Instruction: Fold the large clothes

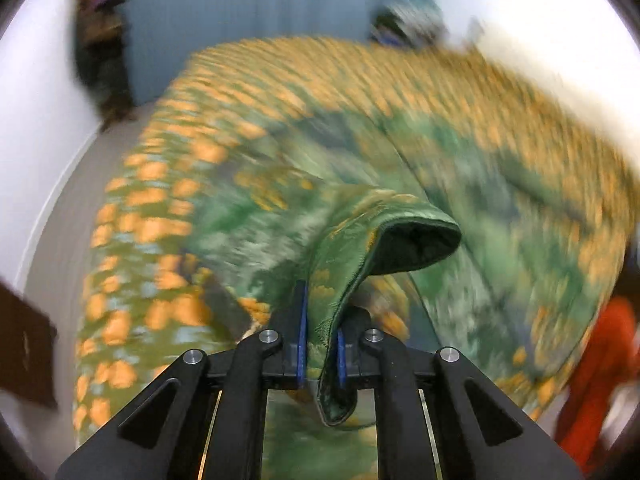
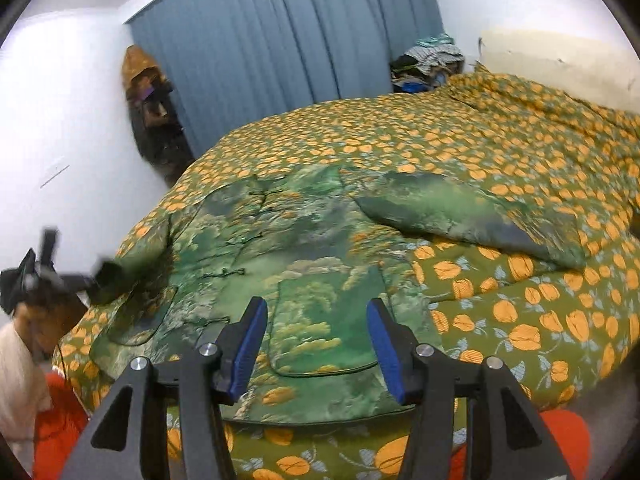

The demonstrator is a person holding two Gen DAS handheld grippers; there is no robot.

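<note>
— What can you see from the left gripper's [image 1: 322,344] camera that the other misses?

— Its blue pads [image 1: 302,332] pinched tight on a sleeve cuff [image 1: 404,236] of the green jacket [image 2: 280,272], dark lining showing. Everything else there is blurred.

— And from the right side?

— The whole jacket spread flat, front up, on the bed's orange-flowered quilt [image 2: 500,152], one sleeve [image 2: 460,212] lying out to the right. The right gripper [image 2: 318,344] hangs over the hem with its jaws partly apart, nothing between them. The left gripper shows at the far left edge, at the other sleeve.

— Any containers?

— None I can tell. Just a clothes heap [image 2: 428,60] by the blue curtain [image 2: 280,48].
</note>
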